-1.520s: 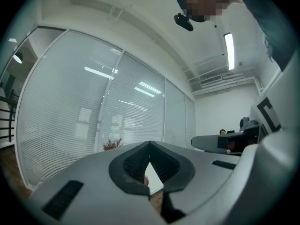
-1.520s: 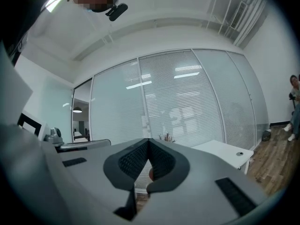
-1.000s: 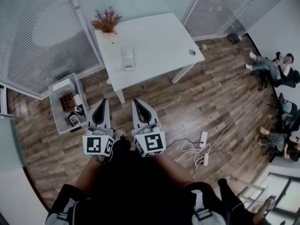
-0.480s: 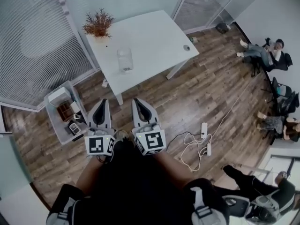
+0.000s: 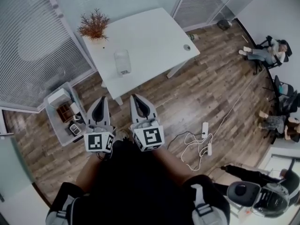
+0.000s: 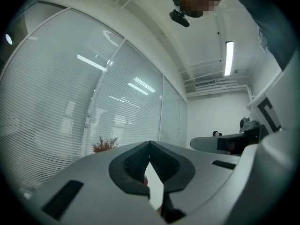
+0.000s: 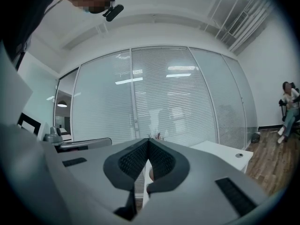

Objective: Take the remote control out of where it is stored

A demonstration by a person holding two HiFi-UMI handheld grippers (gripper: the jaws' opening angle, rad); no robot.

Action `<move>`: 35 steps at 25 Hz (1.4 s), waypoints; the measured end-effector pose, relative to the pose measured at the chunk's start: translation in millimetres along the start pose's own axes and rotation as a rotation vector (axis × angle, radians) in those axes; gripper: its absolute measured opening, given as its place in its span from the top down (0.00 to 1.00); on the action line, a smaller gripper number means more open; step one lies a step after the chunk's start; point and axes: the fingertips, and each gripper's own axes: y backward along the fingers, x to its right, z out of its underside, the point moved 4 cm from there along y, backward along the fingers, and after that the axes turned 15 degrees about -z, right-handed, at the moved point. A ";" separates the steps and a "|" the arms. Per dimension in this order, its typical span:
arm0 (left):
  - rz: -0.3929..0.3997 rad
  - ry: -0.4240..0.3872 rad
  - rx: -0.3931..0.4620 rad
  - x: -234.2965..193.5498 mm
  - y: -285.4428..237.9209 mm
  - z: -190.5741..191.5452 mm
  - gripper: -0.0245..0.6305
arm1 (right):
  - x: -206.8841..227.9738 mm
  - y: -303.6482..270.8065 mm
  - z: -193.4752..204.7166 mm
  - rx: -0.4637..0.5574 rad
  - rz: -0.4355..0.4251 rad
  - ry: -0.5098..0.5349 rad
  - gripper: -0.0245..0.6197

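I cannot pick out the remote control for certain in any view. A clear container (image 5: 122, 62) stands on the white table (image 5: 154, 32) ahead of me. A grey open bin (image 5: 55, 121) on the floor to the left holds several small items. My left gripper (image 5: 100, 100) and right gripper (image 5: 136, 98) are held side by side above the wood floor, short of the table's near edge. Both are shut with nothing between the jaws. In the left gripper view the left gripper (image 6: 150, 143) points at the glass wall. In the right gripper view the right gripper (image 7: 148, 141) points the same way.
A dried plant (image 5: 93, 26) and a small round object (image 5: 186, 47) are on the table. A power strip with white cable (image 5: 202, 142) lies on the floor to the right. People sit at the far right (image 5: 265, 50), and another person (image 5: 255, 196) is at lower right. Blinds cover the glass walls.
The head view has shifted, so the table sits a little further left and up. A person has come into the lower right corner. Both grippers keep the same pose, shut.
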 end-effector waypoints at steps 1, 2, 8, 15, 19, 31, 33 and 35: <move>-0.013 -0.001 0.007 1.7 -5.2 -0.7 0.95 | 5.3 -3.2 -0.6 0.001 -0.007 -0.002 0.96; -0.024 -0.003 0.012 3.9 -10.6 -1.0 0.95 | 10.5 -6.2 -1.0 0.000 -0.016 -0.002 0.96; -0.077 0.011 0.006 21.8 -40.0 4.1 0.95 | 37.5 -20.4 1.1 -0.014 -0.096 -0.010 0.96; -0.125 0.023 -0.004 25.0 -53.8 10.4 0.95 | 51.0 -28.3 3.8 -0.019 -0.153 -0.010 0.96; -0.125 0.014 0.003 22.9 -56.9 10.8 0.95 | 55.9 -30.1 7.7 -0.034 -0.140 -0.011 0.96; -0.098 0.017 -0.036 -4.8 -86.3 24.6 0.95 | 69.1 -63.3 34.7 -0.094 -0.081 -0.043 0.96; -0.093 0.019 -0.050 -8.6 -89.3 28.3 0.95 | 69.9 -68.0 41.6 -0.109 -0.073 -0.053 0.96; -0.085 0.021 -0.061 -11.7 -92.9 32.4 0.95 | 70.6 -73.6 48.6 -0.125 -0.065 -0.061 0.96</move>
